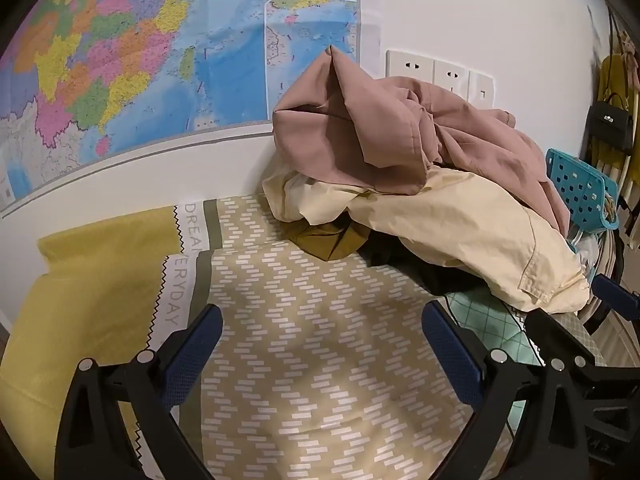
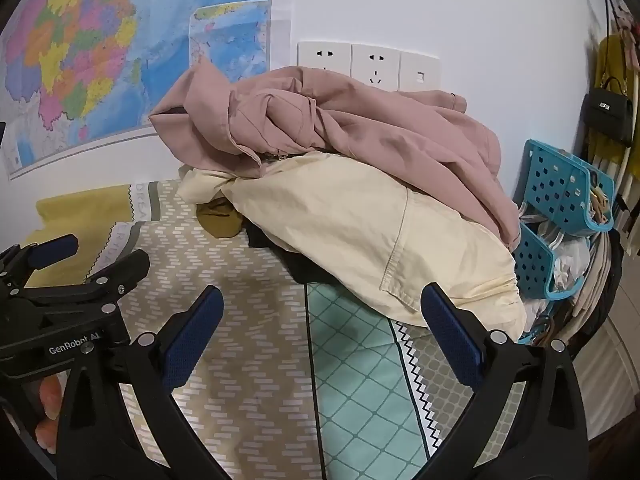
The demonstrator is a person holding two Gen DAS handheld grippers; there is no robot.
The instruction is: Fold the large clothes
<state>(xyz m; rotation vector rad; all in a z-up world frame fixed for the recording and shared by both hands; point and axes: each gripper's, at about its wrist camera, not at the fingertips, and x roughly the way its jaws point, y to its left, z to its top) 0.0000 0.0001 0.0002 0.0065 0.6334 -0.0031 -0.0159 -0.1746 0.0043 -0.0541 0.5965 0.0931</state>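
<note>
Bed [image 1: 320, 360]: patterned cover, beige zigzag field, yellow panel along the wall-side edge, mint diamond panel toward the near right.

Clothes pile [image 2: 360, 200]: heaped at the bed's far right corner, against the wall. Pink garment [image 1: 380, 132] on top, crumpled; cream garment [image 1: 460, 228] beneath it, spilling toward the near edge; olive-brown item [image 1: 328, 240] and a dark item partly buried under both.

Left gripper [image 1: 320, 348]: fingers spread wide, holding nothing, poised above the zigzag field, apart from the pile.

Right gripper [image 2: 320, 332]: fingers spread wide, empty, above the mint panel, just short of the cream garment's lower edge.

Wall: map [image 1: 140, 60], sockets [image 2: 368, 64].

Beside the bed, right: blue perforated basket [image 2: 560, 216]; black handbag [image 2: 608, 116] hanging.
</note>
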